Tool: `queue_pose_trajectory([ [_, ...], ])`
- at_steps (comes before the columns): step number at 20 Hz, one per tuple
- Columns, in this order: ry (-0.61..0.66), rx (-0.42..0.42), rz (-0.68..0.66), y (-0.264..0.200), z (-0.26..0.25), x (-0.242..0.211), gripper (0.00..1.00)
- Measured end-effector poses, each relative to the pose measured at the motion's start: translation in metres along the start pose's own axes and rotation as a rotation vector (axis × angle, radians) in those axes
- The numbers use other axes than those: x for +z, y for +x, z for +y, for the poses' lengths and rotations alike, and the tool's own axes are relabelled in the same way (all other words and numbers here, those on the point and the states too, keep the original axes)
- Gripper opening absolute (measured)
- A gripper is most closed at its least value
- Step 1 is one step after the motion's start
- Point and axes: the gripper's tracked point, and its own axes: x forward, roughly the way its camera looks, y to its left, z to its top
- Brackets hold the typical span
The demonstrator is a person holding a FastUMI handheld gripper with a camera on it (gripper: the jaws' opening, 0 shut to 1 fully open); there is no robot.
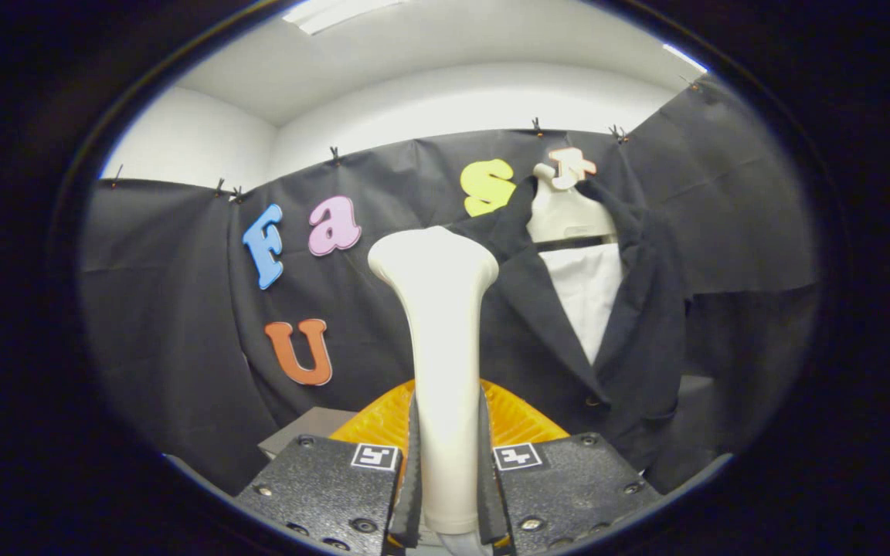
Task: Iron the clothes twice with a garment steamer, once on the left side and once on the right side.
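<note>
— Garments on the stand?
— One black jacket (568, 324); one white shirt (588, 297) beneath it.
— Tools?
— One cream garment steamer (445, 347); one hand-held gripper (447, 479), two fingers, both pressing the steamer's handle.

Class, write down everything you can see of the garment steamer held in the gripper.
The garment steamer is a smooth, cream-white, plastic-looking wand. Its slim handle stands upright between the fingers and widens into a flat, rounded head at the top. The gripper is shut on the handle, one finger pressing each side. The steamer's head sits just left of the dark jacket on its hanger and does not clearly touch it.
</note>
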Motion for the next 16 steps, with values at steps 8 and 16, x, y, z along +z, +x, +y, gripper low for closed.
queue_pose_trajectory([
  [8,-0.018,-0.026,-0.025,0.014,-0.042,0.028,0.32],
  [16,-0.054,0.008,-0.026,0.028,-0.057,0.021,0.32],
])
